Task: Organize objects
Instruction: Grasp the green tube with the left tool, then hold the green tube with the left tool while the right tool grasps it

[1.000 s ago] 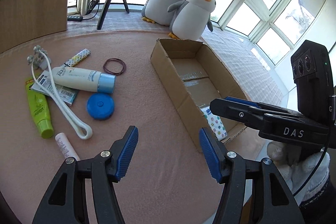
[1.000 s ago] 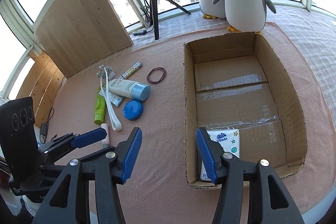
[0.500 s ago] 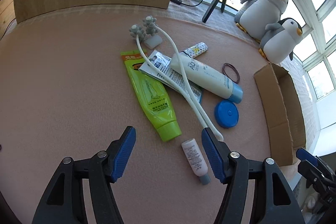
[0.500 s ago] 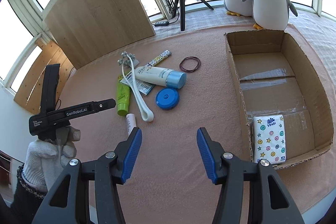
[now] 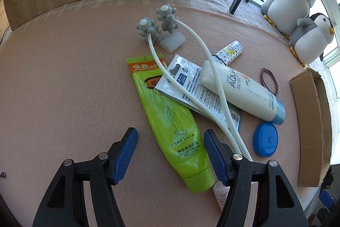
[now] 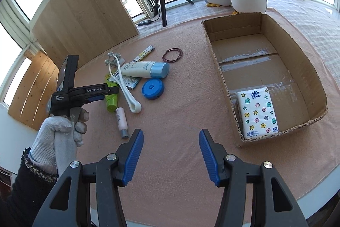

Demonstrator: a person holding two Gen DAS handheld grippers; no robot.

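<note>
My left hand-held gripper (image 5: 171, 151) hangs jaws apart over the green tube (image 5: 170, 120), cap end between the fingers, nothing clamped. White massager (image 5: 214, 86) and leaflet (image 5: 197, 90) lie across the tube; white bottle (image 5: 242, 90), blue round case (image 5: 265, 139), hair ties (image 5: 269, 80) beside, all on the pink table (image 5: 63, 78). My right hand-held gripper (image 6: 171, 155) is spread, empty, over bare table. Tissue pack (image 6: 257, 112) sits in the cardboard box (image 6: 312, 69).
</note>
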